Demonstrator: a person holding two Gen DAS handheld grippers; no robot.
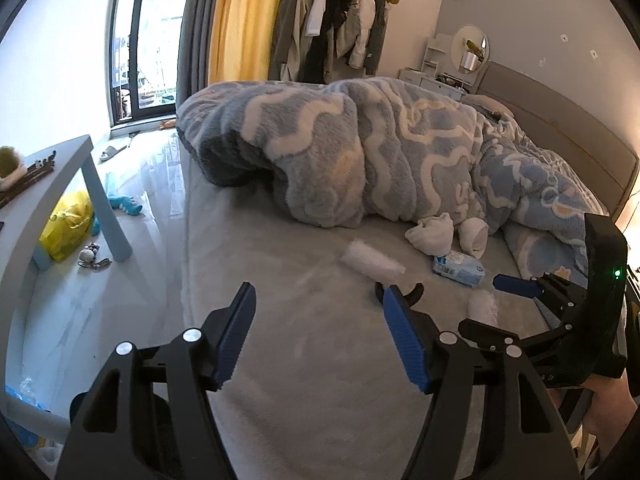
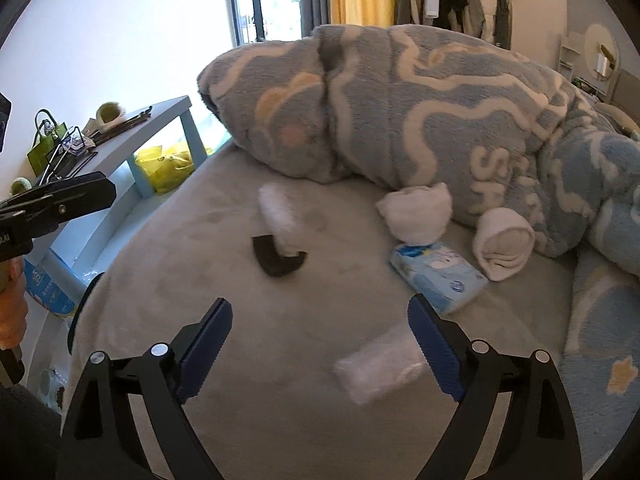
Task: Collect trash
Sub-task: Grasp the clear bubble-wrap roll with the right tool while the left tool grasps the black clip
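We see a grey bed (image 2: 280, 420) with a bunched blue-and-white fleece blanket (image 2: 420, 112) across its far side. Left of it stands a light-blue side table, its tabletop (image 2: 140, 128) cluttered, a yellow bag (image 2: 164, 164) on the floor beneath. On the sheet lie a blue tissue pack (image 2: 438, 276), 2 rolled white socks (image 2: 416, 212) touching the blanket, a curved black piece (image 2: 276, 258), and 2 crumpled white tissues: 1 (image 2: 276, 210) beside the black piece, the other (image 2: 374, 366) just inside the right claw (image 2: 320, 334), touching its right finger. Both claws stand apart, nothing gripped; the left claw (image 1: 318, 320) hovers above bare sheet.
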